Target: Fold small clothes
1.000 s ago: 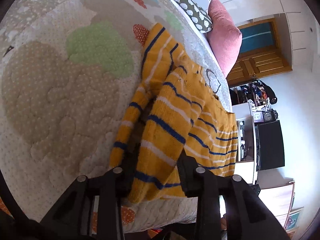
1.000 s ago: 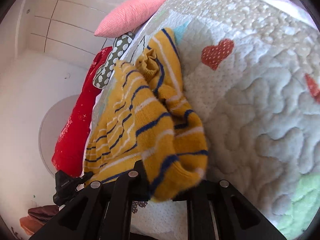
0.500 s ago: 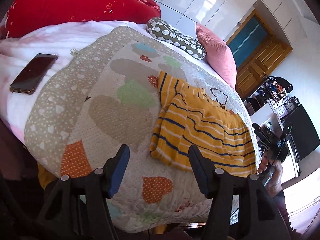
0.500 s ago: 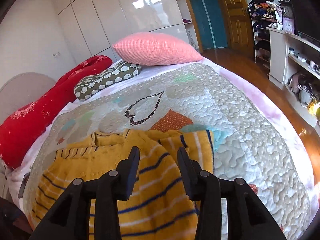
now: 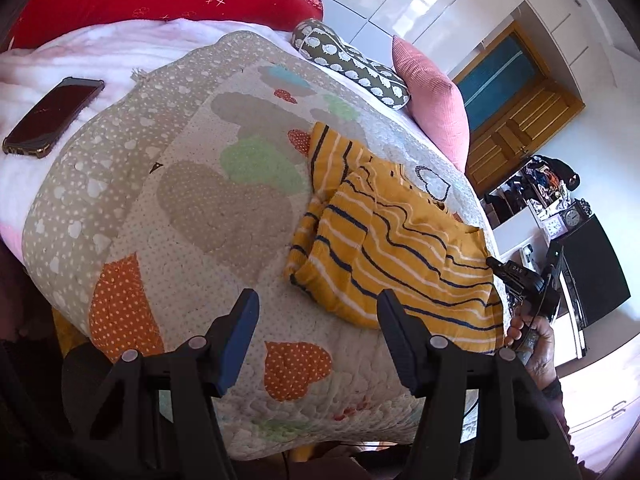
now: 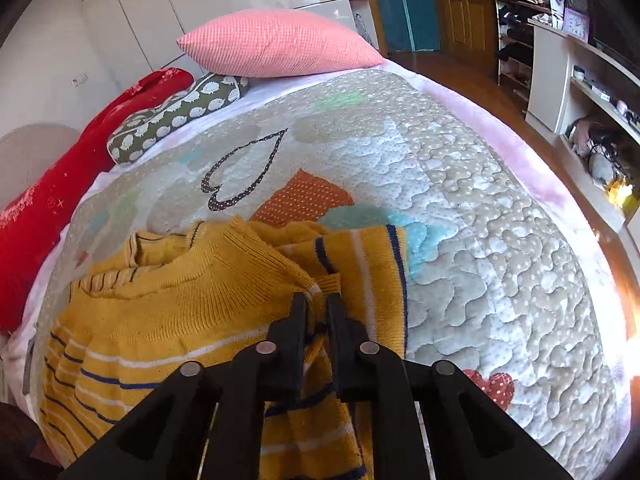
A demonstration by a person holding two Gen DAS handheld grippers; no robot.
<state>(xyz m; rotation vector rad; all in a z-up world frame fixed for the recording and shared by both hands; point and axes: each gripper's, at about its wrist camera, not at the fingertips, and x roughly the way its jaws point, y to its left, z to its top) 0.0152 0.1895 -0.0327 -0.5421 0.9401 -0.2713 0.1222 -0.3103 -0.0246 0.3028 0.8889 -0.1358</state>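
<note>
Quilted bed [image 5: 192,208]: striped sweater [image 5: 392,248], phone [image 5: 52,116], pillows [image 6: 276,42].

From here only one marking reads: pale letters that look like "DAS" on the black body of the right gripper [image 5: 520,280], held off the bed's edge.

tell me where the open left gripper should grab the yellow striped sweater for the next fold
Probably the folded sleeve edge of the sweater nearest the left gripper, coming in low from the near side of the quilt. That edge is thick, layered and lies free on the quilt, so open jaws could slide around it. The right gripper has just closed on the knit near the collar, so that end is already pinched.
</note>
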